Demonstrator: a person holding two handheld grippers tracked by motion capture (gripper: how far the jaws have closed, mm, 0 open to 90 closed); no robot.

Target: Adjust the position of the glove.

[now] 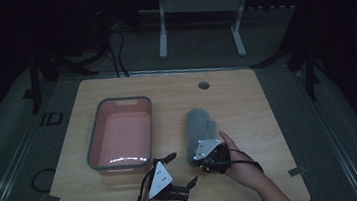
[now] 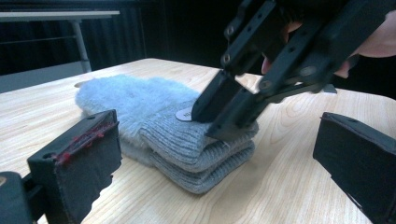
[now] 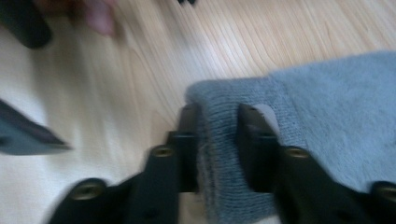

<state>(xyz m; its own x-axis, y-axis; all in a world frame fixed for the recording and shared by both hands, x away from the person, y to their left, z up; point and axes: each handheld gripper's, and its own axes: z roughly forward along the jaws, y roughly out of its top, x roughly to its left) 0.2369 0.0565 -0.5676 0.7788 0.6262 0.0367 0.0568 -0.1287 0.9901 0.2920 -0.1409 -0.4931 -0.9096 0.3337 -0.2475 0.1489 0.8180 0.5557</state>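
A grey fuzzy mitten lies on the wooden table, right of centre, its ribbed cuff toward me. In the left gripper view the mitten shows two stacked cuff layers. My right gripper is shut on the cuff; the right gripper view shows its jaws pinching the knit edge of the mitten. In the left gripper view the right gripper comes down from the upper right onto the top cuff layer. My left gripper sits open just left of the cuff, with its jaws wide apart and holding nothing.
A pink bin with a grey rim stands empty on the left half of the table. A small round hole sits near the far edge. A metal frame stands on the floor beyond the table.
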